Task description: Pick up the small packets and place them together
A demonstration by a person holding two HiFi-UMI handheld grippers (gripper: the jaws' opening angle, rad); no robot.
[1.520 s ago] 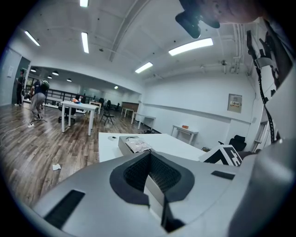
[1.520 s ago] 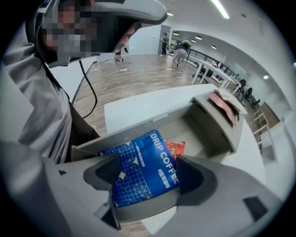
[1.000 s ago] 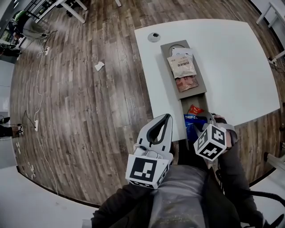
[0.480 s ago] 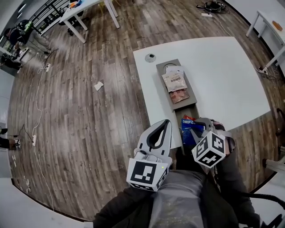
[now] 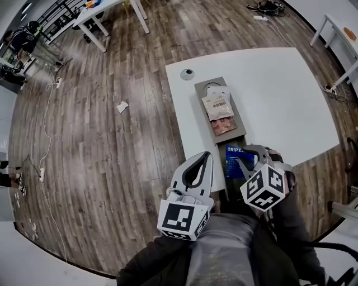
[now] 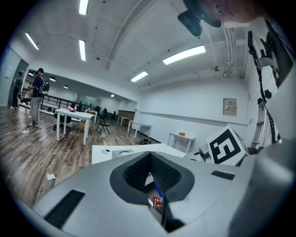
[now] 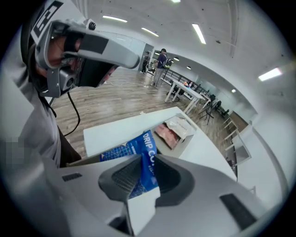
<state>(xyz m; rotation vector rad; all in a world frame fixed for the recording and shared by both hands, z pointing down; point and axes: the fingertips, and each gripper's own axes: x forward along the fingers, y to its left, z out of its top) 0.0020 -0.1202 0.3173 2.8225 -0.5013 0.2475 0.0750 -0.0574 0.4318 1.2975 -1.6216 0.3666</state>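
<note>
My right gripper [image 5: 244, 160] [image 7: 144, 159] is shut on a blue "DRIP CO" packet [image 5: 232, 160] [image 7: 149, 147], held above the near end of the grey tray [image 5: 200, 91]; its jaws have just been closing on the packet. Farther along the tray lie a beige packet [image 5: 217, 105] [image 7: 181, 125] and, overlapped by it, a reddish packet [image 5: 225, 126] [image 7: 165, 135]. My left gripper [image 5: 210, 155] [image 6: 149, 154] is shut with nothing in it, beside the table's near left edge. Through its jaw loop a small red packet [image 6: 158, 201] shows.
A small round object [image 5: 187, 74] sits on the white table [image 5: 279, 95] near its far left corner. A paper scrap [image 5: 121, 106] and a cable lie on the wooden floor to the left. Other white tables [image 5: 106, 8] stand far off.
The right gripper has risen with the blue packet, lifting it off the near tray section. The small red packet seen beside it a second ago is now hidden in the head view.
</note>
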